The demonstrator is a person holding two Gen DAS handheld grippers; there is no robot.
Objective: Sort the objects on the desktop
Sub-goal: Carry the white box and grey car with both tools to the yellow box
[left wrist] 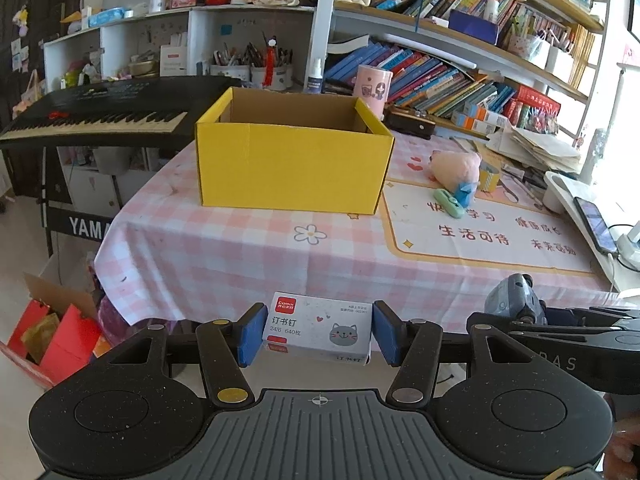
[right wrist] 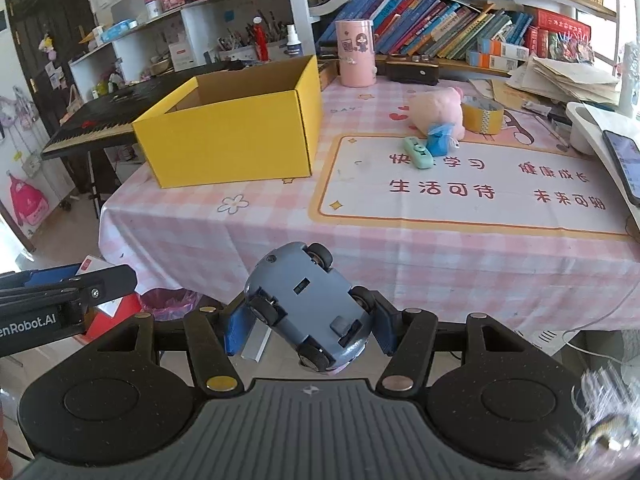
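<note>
1. Up front, the left tongs (left wrist: 318,334) grip a staple box (left wrist: 318,330), a small cardboard block with a red label and a printed grey cat face; blue rubbery pads press its two short ends.
2. Right tongs (right wrist: 310,326) clamp a toy car (right wrist: 312,308), smooth grey-blue plastic, tilted with its underside and black wheels showing. Both held things hang off the table's near edge, well short of the yellow box.
3. Yellow box (left wrist: 292,168): open-topped corrugated cardboard, rectangular, brown inside, standing on the table (left wrist: 248,256), which wears a pink-and-white checked cloth with printed flowers.
4. Right of the yellow box lies a glossy mat (right wrist: 472,188) with an orange border and red characters.
5. On the mat's far edge, right of the yellow box: a soft pink plush (right wrist: 438,110), a crumpled blue piece (right wrist: 440,138) touching it, and a mint-green oblong (right wrist: 418,153) just beside.
6. Behind the yellow box's right corner stands a pink cylinder (right wrist: 355,53).
</note>
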